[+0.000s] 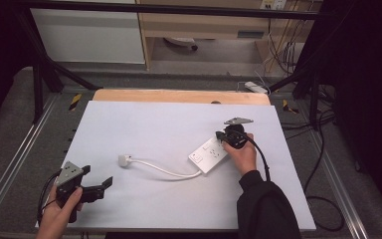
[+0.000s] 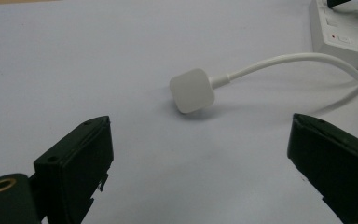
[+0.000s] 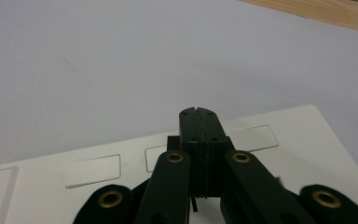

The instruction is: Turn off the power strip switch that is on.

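white power strip (image 1: 209, 154) lying on the right half of the white table (image 1: 144, 124), turned at a slant, with its white cable (image 1: 166, 171) curving leftward to a white plug (image 1: 124, 160) resting flat near the table's middle. right gripper (image 1: 222, 135) held over the far end of the strip, jaws pressed fully together with nothing between them, tips just above the strip's top face beside its sockets. left gripper (image 1: 108, 182) held low at the near left corner, well apart from the strip, jaws wide apart and empty, aimed toward the plug lying ahead of them.
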{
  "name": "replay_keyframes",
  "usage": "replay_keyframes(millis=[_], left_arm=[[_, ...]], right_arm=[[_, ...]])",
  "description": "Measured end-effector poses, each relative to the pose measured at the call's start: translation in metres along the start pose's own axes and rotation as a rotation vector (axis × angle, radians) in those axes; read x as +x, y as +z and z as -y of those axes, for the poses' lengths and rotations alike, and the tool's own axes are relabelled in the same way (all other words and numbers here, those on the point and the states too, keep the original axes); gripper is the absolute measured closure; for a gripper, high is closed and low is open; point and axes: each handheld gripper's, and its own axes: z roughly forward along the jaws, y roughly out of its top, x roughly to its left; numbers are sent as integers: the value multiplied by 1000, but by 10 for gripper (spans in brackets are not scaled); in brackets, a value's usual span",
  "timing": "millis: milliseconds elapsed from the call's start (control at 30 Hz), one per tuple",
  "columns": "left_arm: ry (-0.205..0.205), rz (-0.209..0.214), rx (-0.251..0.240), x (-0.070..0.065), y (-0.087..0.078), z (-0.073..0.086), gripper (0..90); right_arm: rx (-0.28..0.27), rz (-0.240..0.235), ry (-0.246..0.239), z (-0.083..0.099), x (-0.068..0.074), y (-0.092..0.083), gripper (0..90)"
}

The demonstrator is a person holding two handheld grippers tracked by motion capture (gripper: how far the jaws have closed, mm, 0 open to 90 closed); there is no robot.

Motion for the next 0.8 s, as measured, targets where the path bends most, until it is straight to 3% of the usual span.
replay_keyframes(millis=[800], left_arm=[[3, -2, 2, 0, 0, 0, 68]], right_arm=[[-9, 0, -1, 1, 0, 0, 900]])
